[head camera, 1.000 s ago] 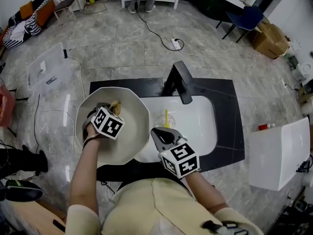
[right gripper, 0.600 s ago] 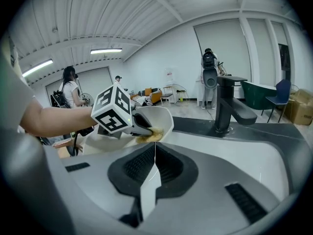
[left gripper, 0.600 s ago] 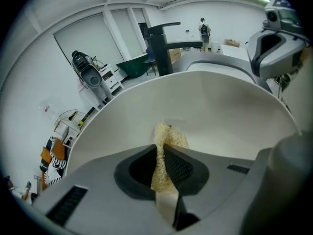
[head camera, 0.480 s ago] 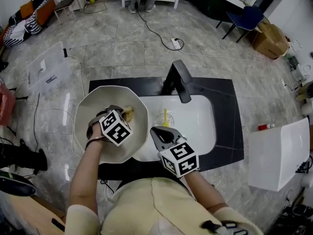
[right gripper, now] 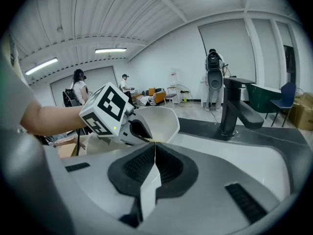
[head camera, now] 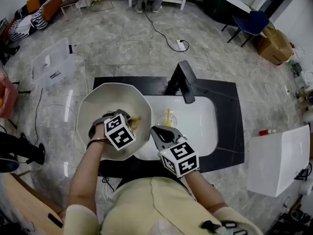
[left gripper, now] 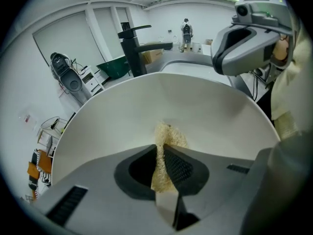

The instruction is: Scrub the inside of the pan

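Note:
A wide white pan (head camera: 105,99) sits tilted over the left end of a white sink. My left gripper (head camera: 129,123) is inside it, shut on a tan scrubbing sponge (head camera: 134,122) pressed against the pan's inner wall near its right side. In the left gripper view the sponge (left gripper: 168,136) sticks out between the jaws of the left gripper (left gripper: 161,153) onto the pan (left gripper: 205,111). My right gripper (head camera: 157,132) is shut on the pan's near right rim. In the right gripper view that thin white rim (right gripper: 161,119) runs between the closed jaws of the right gripper (right gripper: 154,148).
A black faucet (head camera: 185,82) stands behind the white sink basin (head camera: 200,126), set in a black counter (head camera: 230,111). A yellow item (head camera: 167,116) lies at the drain. A white box (head camera: 279,155) is to the right. Cables and a power strip (head camera: 184,45) lie on the floor.
My left gripper has swept the sponge across the pan's inside, from the middle toward its right side and nearer me. The right gripper has held still.

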A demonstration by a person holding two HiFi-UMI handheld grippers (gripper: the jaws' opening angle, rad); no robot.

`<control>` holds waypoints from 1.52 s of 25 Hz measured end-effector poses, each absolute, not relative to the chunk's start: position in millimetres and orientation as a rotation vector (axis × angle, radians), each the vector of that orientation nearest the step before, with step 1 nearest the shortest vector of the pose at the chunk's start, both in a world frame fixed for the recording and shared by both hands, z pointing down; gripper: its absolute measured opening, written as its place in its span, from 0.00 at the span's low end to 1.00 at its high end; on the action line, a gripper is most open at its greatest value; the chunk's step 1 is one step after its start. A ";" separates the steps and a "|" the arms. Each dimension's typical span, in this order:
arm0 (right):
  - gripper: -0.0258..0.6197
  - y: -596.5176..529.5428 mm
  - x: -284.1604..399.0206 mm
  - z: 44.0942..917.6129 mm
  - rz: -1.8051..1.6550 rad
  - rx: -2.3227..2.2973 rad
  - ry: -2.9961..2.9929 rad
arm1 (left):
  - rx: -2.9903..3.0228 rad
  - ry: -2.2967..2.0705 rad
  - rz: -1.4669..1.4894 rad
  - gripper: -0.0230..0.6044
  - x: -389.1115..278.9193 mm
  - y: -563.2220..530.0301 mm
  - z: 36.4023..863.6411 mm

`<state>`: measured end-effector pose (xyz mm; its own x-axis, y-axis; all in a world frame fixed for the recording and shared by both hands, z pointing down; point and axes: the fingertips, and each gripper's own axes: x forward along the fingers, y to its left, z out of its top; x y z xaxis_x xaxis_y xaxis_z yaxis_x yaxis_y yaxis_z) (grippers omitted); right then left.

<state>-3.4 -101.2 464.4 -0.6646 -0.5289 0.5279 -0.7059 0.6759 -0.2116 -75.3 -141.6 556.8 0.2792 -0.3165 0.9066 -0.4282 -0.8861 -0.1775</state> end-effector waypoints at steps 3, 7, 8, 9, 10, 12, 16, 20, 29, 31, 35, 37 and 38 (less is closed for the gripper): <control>0.06 -101.1 -6.7 462.1 0.525 0.952 -2.468 | 2.432 -0.639 1.697 0.11 -74.0 -129.7 557.7; 0.06 -100.9 -10.8 457.6 0.520 0.938 -2.492 | 2.427 -0.522 1.729 0.11 -71.5 -110.4 559.7; 0.06 -101.0 -12.2 457.1 0.517 0.933 -2.495 | 2.424 -0.489 1.743 0.11 -71.6 -105.4 560.5; 0.06 -101.1 -13.7 456.8 0.514 0.927 -2.497 | 2.420 -0.457 1.758 0.11 -72.2 -100.7 561.4; 0.06 -101.2 -15.3 456.6 0.512 0.921 -2.499 | 2.415 -0.430 1.771 0.11 -73.2 -96.3 562.3; 0.06 -100.9 -18.6 456.1 0.511 0.910 -2.504 | 2.403 -0.389 1.789 0.11 -75.7 -88.7 563.3; 0.06 -100.0 -24.5 455.2 0.505 0.886 -2.513 | 2.375 -0.336 1.822 0.11 -82.5 -76.4 565.3; 0.06 -99.9 -29.0 455.7 0.502 0.865 -2.519 | 2.343 -0.300 1.865 0.11 -89.8 -67.7 567.3; 0.06 -100.8 -36.3 457.3 0.495 0.833 -2.524 | 2.261 -0.291 1.974 0.11 -112.3 -60.4 570.3; 0.06 -101.6 -36.4 458.0 0.496 0.831 -2.522 | 2.243 -0.299 1.979 0.11 -117.9 -61.5 571.1; 0.06 -103.4 -36.1 458.5 0.499 0.830 -2.519 | 2.192 -0.321 2.003 0.11 -131.8 -65.4 571.5; 0.06 -104.3 -35.5 458.3 0.501 0.833 -2.517 | 2.162 -0.339 2.032 0.11 -140.3 -68.3 571.0; 0.06 -104.6 -35.0 458.4 0.502 0.834 -2.516 | 2.145 -0.351 2.048 0.11 -144.7 -69.9 570.8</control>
<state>-35.0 -104.6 458.4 -0.7210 -0.4690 0.5101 -0.6288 0.7522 -0.1972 -144.7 -69.9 570.8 0.0373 -0.0618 0.9974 -0.2736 -0.9606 -0.0493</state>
